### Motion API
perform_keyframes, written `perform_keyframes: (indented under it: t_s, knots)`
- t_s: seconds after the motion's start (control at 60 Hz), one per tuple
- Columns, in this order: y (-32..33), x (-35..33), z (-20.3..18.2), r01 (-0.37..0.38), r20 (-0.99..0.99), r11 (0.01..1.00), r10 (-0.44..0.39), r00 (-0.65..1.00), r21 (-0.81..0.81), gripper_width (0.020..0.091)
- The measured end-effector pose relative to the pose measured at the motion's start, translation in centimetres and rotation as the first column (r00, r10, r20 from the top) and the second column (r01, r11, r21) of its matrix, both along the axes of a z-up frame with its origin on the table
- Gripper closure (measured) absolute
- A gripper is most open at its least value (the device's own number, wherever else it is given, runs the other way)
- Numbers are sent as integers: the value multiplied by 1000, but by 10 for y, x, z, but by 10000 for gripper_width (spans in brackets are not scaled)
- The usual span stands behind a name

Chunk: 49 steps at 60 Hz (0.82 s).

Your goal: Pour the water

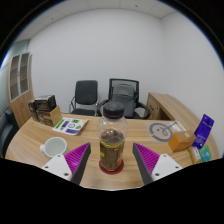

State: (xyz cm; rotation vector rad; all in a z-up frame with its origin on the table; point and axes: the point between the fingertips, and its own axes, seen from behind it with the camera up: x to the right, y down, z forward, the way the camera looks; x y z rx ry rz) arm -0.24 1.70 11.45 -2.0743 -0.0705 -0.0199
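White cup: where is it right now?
In the gripper view, the white cup sits on the table beside the left finger, left of the glass pitcher standing between the open fingers.

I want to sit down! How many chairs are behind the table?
2: a black chair on the far side of the wooden table, and a mesh-backed office chair right beside it. Others could be hidden.

One view only, from a wide-angle camera riding on the hand-held tongs (111, 163). It faces forward along the two fingers, which enter at 5 and 7 o'clock. The lens sits low and close over the light wooden worktop (90, 138), looking level across it toward two black office chairs (105, 96) and a white wall (100, 50) at 12 o'clock.
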Motion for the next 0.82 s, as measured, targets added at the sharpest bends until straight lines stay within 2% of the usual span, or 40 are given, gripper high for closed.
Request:
perform_keyframes:
  t_s: [0.183, 0.433, 0.667, 0.817]
  knots:
    - [-81, -14, 55, 78, -8, 997, -78, 997, -27, 242]
    - [-209, -59, 116, 128, 14, 991, -127, 992, -38, 246]
    - [-295, -82, 128, 169, 48, 984, -166, 985, -59, 249]
    - [-318, -86, 137, 192, 46, 981, -190, 981, -39, 247]
